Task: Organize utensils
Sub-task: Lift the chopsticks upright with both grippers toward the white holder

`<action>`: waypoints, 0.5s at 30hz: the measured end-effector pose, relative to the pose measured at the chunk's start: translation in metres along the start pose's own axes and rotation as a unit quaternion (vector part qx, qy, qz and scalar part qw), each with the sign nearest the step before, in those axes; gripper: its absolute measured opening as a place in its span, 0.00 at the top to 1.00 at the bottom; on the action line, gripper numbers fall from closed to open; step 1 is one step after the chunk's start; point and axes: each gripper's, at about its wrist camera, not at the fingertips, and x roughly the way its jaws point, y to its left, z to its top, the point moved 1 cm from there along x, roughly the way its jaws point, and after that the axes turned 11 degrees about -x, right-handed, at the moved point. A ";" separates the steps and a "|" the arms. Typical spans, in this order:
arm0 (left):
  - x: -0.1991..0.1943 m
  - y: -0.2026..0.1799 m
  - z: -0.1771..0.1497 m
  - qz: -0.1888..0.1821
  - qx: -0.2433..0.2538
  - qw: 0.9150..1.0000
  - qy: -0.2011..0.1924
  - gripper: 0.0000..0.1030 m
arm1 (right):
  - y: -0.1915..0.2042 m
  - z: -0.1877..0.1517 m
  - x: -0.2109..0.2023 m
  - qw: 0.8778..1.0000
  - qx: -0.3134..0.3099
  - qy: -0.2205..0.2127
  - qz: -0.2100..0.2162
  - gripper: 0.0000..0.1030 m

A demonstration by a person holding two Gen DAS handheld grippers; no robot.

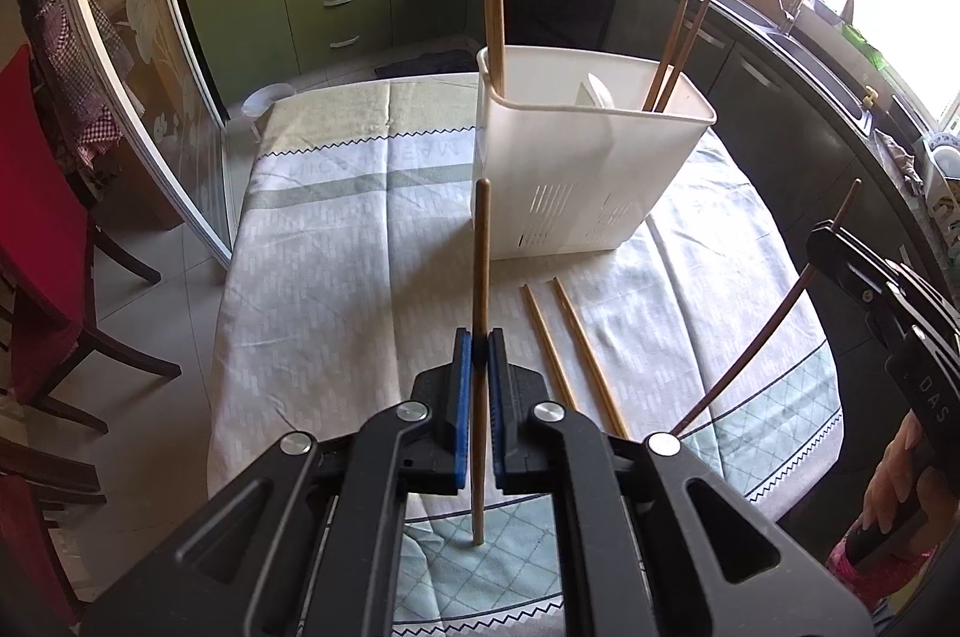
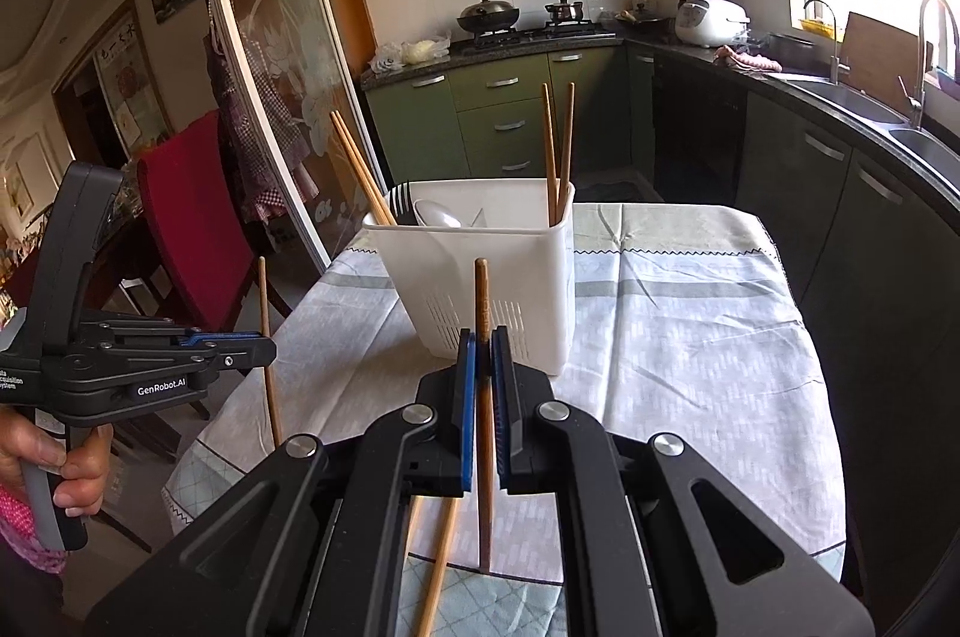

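A white slotted utensil holder (image 1: 588, 156) stands on the clothed table, also in the right wrist view (image 2: 480, 271). It holds two pairs of chopsticks (image 1: 493, 6) and a white spoon (image 2: 437, 215). My left gripper (image 1: 479, 340) is shut on a wooden chopstick (image 1: 482, 265), held upright in front of the holder. My right gripper (image 2: 482, 337) is shut on another upright chopstick (image 2: 482, 301); it shows at the right edge of the left wrist view (image 1: 831, 232). Two loose chopsticks (image 1: 570, 355) lie on the cloth between the grippers.
The table (image 1: 336, 241) has a grey-green patterned cloth. A red-cushioned chair (image 2: 192, 223) stands at its left side, by a glass sliding door (image 1: 150, 54). Green kitchen cabinets (image 1: 336, 0), a stove and a sink counter (image 2: 870, 108) run behind.
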 end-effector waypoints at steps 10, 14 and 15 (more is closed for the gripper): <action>-0.024 -0.003 -0.002 -0.006 0.003 1.000 -0.022 0.95 | 0.003 -0.005 -0.016 1.000 -0.006 -0.006 -0.002 0.94; -0.031 -0.004 -0.004 -0.009 0.005 1.000 -0.030 0.95 | 0.003 -0.005 -0.016 1.000 -0.004 -0.004 -0.004 0.94; -0.033 -0.004 -0.004 -0.011 0.006 0.999 -0.032 0.95 | 0.003 -0.005 -0.017 1.000 -0.005 -0.004 -0.004 0.94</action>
